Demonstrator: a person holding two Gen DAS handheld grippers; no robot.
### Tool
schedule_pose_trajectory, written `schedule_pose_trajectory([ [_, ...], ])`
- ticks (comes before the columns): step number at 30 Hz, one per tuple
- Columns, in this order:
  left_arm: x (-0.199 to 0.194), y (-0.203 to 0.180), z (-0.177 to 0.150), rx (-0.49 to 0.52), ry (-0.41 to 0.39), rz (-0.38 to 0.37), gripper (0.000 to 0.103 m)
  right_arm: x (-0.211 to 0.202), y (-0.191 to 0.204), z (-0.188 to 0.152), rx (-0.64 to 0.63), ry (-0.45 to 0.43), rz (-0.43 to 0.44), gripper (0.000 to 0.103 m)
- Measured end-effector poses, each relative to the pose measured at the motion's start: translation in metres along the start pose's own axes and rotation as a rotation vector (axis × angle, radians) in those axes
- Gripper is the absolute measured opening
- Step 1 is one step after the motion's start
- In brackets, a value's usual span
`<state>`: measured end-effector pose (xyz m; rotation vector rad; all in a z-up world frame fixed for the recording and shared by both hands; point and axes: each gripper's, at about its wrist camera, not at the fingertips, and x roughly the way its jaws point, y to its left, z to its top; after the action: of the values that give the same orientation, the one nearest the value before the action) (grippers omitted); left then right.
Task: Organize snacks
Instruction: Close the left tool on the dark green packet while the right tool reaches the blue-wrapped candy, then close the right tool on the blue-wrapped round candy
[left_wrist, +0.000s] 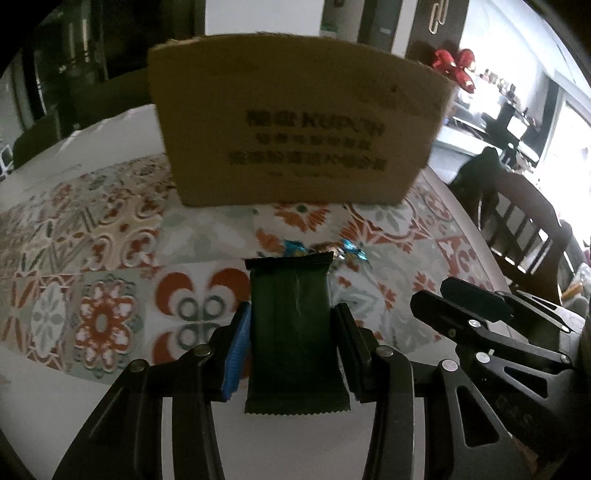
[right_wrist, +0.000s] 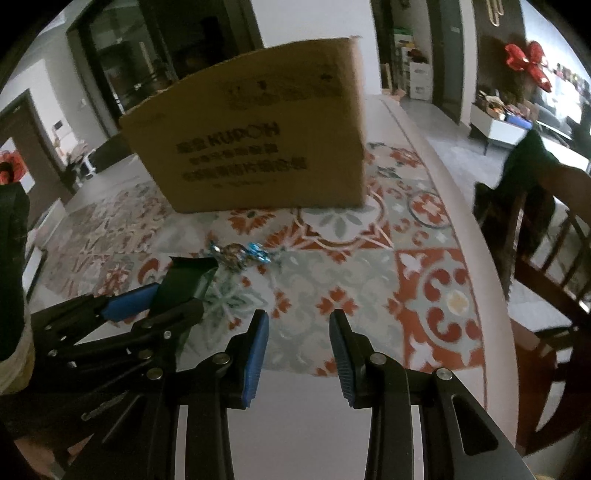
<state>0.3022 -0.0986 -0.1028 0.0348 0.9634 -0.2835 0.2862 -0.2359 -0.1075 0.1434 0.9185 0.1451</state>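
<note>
My left gripper (left_wrist: 290, 314) is shut on a dark green snack packet (left_wrist: 291, 325) and holds it above the patterned tablecloth; the packet also shows in the right wrist view (right_wrist: 186, 284). My right gripper (right_wrist: 298, 319) is open and empty, just right of the left gripper (right_wrist: 173, 299). A brown cardboard box (left_wrist: 295, 129) with black print stands ahead on the table, also in the right wrist view (right_wrist: 258, 147). Small blue-wrapped candies (left_wrist: 351, 251) lie between the grippers and the box, also in the right wrist view (right_wrist: 243, 254).
The table (right_wrist: 436, 236) carries a red, green and white patterned cloth, with its curved edge to the right. A dark wooden chair (right_wrist: 546, 236) stands beyond that edge. A red bow (right_wrist: 528, 62) hangs at the back right.
</note>
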Motion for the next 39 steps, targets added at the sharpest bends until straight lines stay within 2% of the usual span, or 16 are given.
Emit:
schedule_pose_trajectory([
  [6,-0.003,0.018,0.005,-0.042,-0.019,0.037,0.044,0.014,0.018,0.017,-0.075,0.001,0.046,0.035],
  [19,0.001,0.034,0.013,-0.099,-0.037,0.078,0.044,0.052,0.051,0.048,-0.311,0.094,0.088,0.035],
  [26,0.007,0.038,0.016,-0.106,-0.032,0.082,0.044,0.067,0.056,0.051,-0.364,0.130,0.095,0.035],
  [39,0.008,0.042,0.015,-0.112,-0.035,0.078,0.044,0.075,0.056,0.053,-0.382,0.172,0.104,0.035],
])
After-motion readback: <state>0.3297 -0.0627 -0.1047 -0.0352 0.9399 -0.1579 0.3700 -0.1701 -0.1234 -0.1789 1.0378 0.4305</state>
